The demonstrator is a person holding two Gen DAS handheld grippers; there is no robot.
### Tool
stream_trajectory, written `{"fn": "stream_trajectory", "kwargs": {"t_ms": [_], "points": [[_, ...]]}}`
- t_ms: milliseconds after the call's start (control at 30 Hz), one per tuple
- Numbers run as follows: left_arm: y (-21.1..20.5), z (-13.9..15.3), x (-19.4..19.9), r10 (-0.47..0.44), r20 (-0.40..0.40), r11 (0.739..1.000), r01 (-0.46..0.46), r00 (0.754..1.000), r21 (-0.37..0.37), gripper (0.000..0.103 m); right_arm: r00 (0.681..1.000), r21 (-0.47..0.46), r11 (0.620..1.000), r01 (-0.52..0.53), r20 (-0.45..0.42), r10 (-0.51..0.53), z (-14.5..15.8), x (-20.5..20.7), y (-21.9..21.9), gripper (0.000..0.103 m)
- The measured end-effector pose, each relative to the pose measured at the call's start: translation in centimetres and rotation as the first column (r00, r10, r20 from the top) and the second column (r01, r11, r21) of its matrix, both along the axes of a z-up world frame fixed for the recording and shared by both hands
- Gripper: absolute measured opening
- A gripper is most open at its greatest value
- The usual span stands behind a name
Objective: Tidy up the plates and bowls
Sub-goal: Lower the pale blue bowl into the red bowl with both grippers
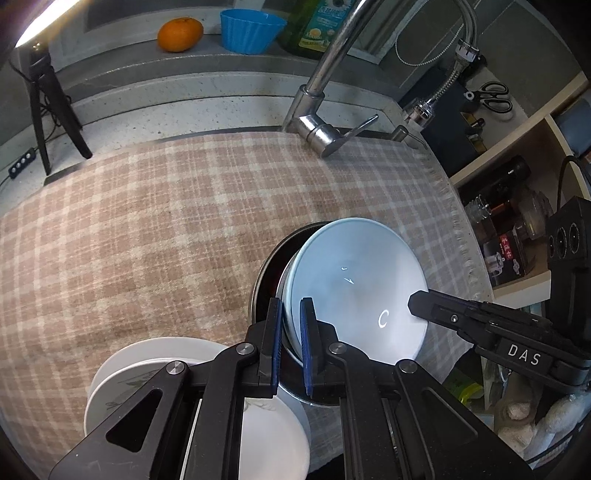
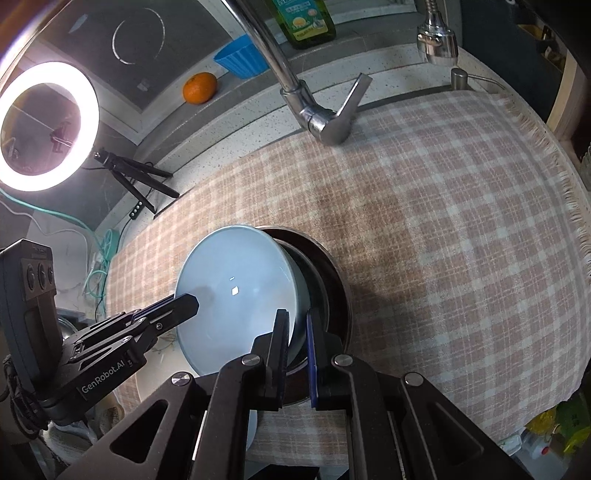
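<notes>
Both tools grip one pale blue bowl [image 1: 354, 291] by opposite sides of its rim. The left tool [image 1: 291, 332] has its narrow jaws clamped on the rim nearest its own camera, and the right tool [image 2: 297, 343] pinches the opposite side of the rim in the same way. The bowl is tilted and sits partly inside a dark metal bowl [image 2: 328, 280], which rests on the checked cloth [image 1: 166, 229] covering the surface, near the cloth's front edge. Just beside them, at the front left edge, lies a stack of white plates [image 1: 122, 373]. Along the back ledge stand an orange [image 1: 180, 34], a blue ribbed cup [image 1: 251, 29] and a green bottle [image 2: 304, 22], behind the tap [image 2: 325, 118]. A lit ring lamp [image 2: 48, 125] stands at the back left.
</notes>
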State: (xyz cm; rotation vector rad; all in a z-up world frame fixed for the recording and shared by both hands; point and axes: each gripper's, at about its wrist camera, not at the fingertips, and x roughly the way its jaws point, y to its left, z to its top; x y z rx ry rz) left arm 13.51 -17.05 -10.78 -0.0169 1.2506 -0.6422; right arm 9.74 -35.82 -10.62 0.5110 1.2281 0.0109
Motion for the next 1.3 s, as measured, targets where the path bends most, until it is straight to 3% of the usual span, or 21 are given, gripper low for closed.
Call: {"fn": "stream_trajectory", "kwargs": {"t_ms": [900, 1133, 1300], "points": [[-0.6, -0.6, -0.1, -0.031, 0.018, 0.999, 0.031, 0.999, 0.038, 0.009, 1.000, -0.018, 1.000, -0.019, -0.016, 0.019, -1.4, 0.2, -0.1, 0.011], [0.1, -0.1, -0.1, -0.031, 0.008, 1.000, 0.031, 0.999, 0.002, 0.012, 0.999, 0.007, 1.000, -0.005, 0.032, 0.004, -0.7, -0.3, -0.9, 0.023], [1.4, 0.4, 0.2, -0.011, 0.011, 1.000, 0.011, 1.000, -0.021, 0.012, 0.997, 0.032, 0.999, 0.022, 0.071, -0.024, -0.1, -1.0, -1.7, 0.023]]}}
